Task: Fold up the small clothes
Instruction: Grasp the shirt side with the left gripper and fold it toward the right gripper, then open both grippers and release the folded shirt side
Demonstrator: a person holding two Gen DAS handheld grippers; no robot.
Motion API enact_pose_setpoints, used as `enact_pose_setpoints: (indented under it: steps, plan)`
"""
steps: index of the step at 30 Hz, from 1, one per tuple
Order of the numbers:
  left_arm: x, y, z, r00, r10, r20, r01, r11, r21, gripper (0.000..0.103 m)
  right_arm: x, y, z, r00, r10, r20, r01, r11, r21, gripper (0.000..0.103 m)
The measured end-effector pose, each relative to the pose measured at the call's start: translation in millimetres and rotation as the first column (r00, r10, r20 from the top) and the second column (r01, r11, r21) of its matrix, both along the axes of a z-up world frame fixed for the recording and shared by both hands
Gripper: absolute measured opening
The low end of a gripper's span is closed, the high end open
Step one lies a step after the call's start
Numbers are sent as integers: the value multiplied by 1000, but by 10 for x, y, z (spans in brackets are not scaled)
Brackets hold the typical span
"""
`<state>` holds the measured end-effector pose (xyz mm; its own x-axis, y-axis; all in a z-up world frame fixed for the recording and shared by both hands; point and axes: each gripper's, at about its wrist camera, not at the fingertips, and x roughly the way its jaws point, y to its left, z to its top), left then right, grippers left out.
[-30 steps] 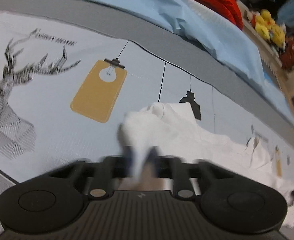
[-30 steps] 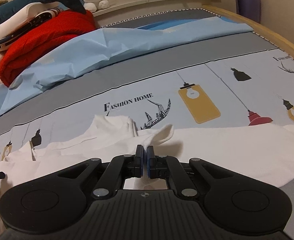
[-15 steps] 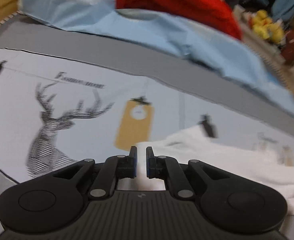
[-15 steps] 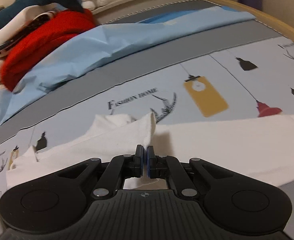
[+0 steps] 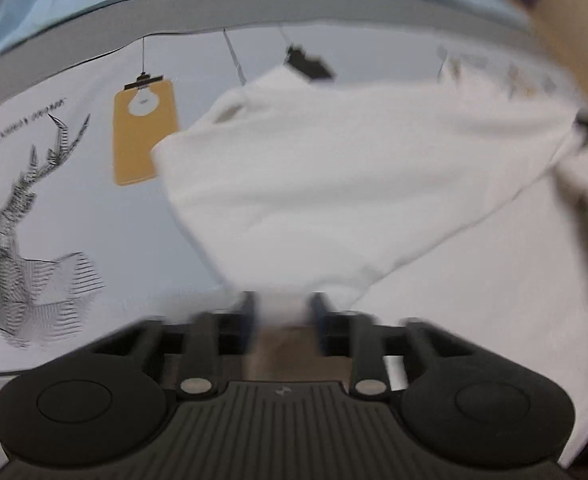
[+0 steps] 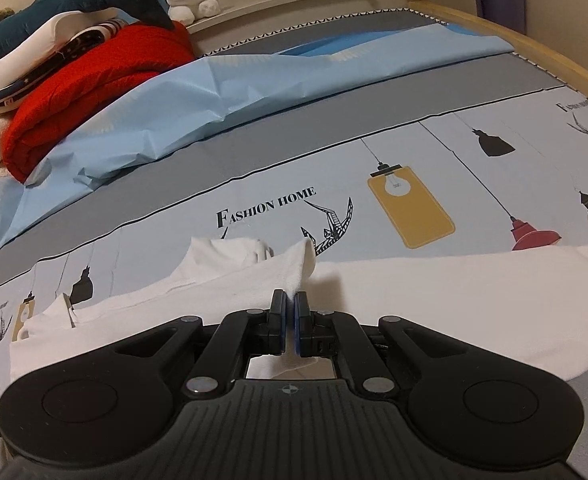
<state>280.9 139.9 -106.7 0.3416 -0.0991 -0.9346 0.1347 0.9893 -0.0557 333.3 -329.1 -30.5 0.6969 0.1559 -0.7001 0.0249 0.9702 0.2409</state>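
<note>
Since half a second ago the left tongs have swung toward the one white cotton garment, and now a raised fold of it runs into their blurred gap; they look parted around the cloth, though I cannot tell if they grip it. The right tongs stay pressed together, pinching a peak of the same garment, which lies on the lamp-printed bedsheet beside one red blanket.

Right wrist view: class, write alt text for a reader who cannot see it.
The right gripper is shut on a raised fold of a white garment spread across a lamp-and-deer printed bedsheet. Behind lie a light blue sheet and red blanket.
</note>
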Motion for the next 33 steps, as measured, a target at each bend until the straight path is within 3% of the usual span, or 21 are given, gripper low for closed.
enact_pose_setpoints:
  steps: [3,9,11,13,16,18,20,22,25,29,31,33]
  plan:
    - [-52,44,11,1000,-17,8,17,1000,0,2,-4,-1,5,1000,2,1,-2,1000,9,3]
    - [-123,309,317,998,3,68,-3,1000,-8,1,-43,-23,183,999,32,37,-36,993,109,3]
    - [-143,369,371,998,-6,66,6,1000,-3,0,-56,-25,252,998,50,44,-55,993,103,3]
    - [-175,371,297,999,-37,22,36,999,39,0,-17,-30,181,998,57,-12,-56,998,32,3]
    - [-203,330,164,997,-67,-41,69,995,72,2,59,27,-179,977,46,-207,-87,978,-191,7]
    - [-193,369,241,999,-34,2,34,999,26,2,30,63,-288,978,-3,-208,-68,941,-333,11]
    - [-167,392,369,997,7,74,-3,999,-53,4,-6,55,-181,991,5,-136,-46,954,-297,11]
    - [-137,393,420,993,37,112,-22,991,-130,4,-57,66,-40,998,42,-54,-51,980,-192,11]
    - [-103,307,310,994,37,102,-18,983,-181,4,-59,173,-73,992,113,-51,-119,985,-121,11]
    - [-98,130,-179,994,-41,-103,40,999,-20,2,43,200,-513,957,106,-270,-136,986,-96,15]
    - [-117,96,-169,991,-68,-111,68,998,-2,2,49,162,-638,945,74,-318,-112,988,-102,14]
    - [-92,107,-35,996,-54,-77,54,999,-1,3,40,150,-587,951,63,-302,-96,991,-96,15]
